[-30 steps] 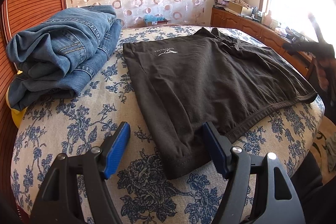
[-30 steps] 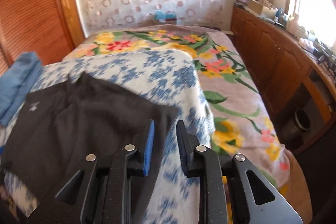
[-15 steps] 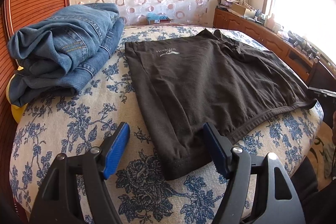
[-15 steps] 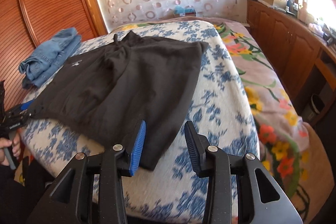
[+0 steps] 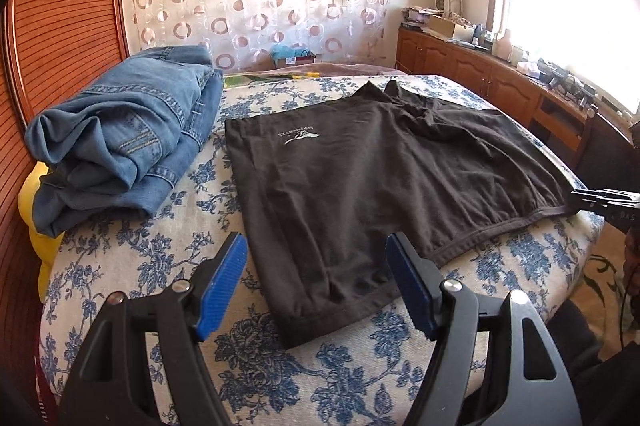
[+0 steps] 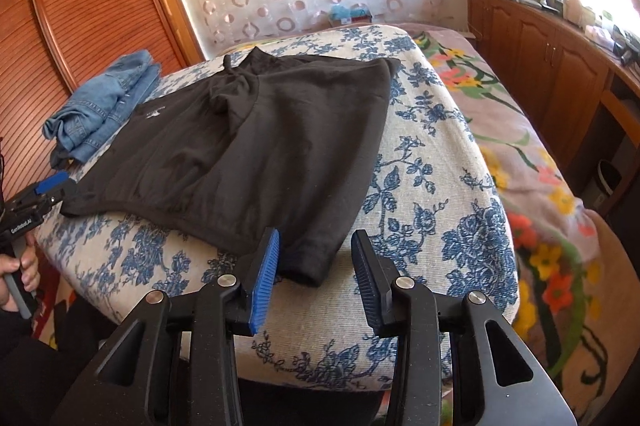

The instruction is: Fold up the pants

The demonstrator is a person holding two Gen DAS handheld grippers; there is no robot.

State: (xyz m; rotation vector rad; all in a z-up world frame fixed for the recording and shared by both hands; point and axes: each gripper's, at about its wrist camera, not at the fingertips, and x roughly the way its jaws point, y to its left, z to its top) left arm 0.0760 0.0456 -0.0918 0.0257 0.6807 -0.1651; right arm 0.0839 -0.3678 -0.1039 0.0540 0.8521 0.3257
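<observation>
Dark brown pants (image 5: 380,186) lie spread flat on a blue-flowered cushion (image 5: 132,258), waistband toward me; they also show in the right wrist view (image 6: 248,146). My left gripper (image 5: 316,278) is open and empty, just short of the near left corner of the waistband. My right gripper (image 6: 316,258) is open and empty, jaws either side of the near right corner, a little above it. The left gripper also shows at the left edge of the right wrist view (image 6: 44,194), and the right one at the right edge of the left wrist view (image 5: 604,202).
Folded blue jeans (image 5: 120,142) lie at the cushion's left back, over something yellow (image 5: 38,210). A flowered bedspread (image 6: 520,130) lies to the right. Wooden cabinets (image 6: 560,66) line the right wall; a slatted wooden door (image 5: 60,38) stands left.
My right gripper swung back to the near right corner of the pants and opened wider. My left gripper held its place and stayed open.
</observation>
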